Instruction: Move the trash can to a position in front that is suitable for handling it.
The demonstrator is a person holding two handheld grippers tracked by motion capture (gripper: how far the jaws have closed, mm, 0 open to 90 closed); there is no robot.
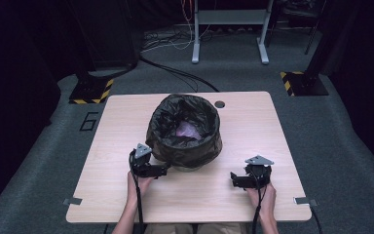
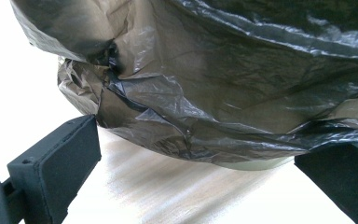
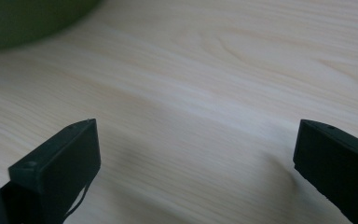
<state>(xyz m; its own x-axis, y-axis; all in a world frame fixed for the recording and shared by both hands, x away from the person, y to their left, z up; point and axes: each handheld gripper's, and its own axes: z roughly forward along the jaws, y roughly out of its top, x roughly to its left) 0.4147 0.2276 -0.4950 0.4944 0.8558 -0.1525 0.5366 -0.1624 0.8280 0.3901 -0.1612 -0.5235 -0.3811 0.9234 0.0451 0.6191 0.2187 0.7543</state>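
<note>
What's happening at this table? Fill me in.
A person sits at a wooden table with a gripper in each hand. The left gripper, jaws open, sits right at the lower edge of the black bin bag that lines a small bin, not gripping it. The right gripper, also open, rests apart over bare tabletop.

Digit "6" marked on grey floor [image 1: 58, 146], left of table [image 1: 253, 141]

my table [image 1: 233, 146] is evenly lit against a dark room, and both gripper views look soft, washed pale.
</note>
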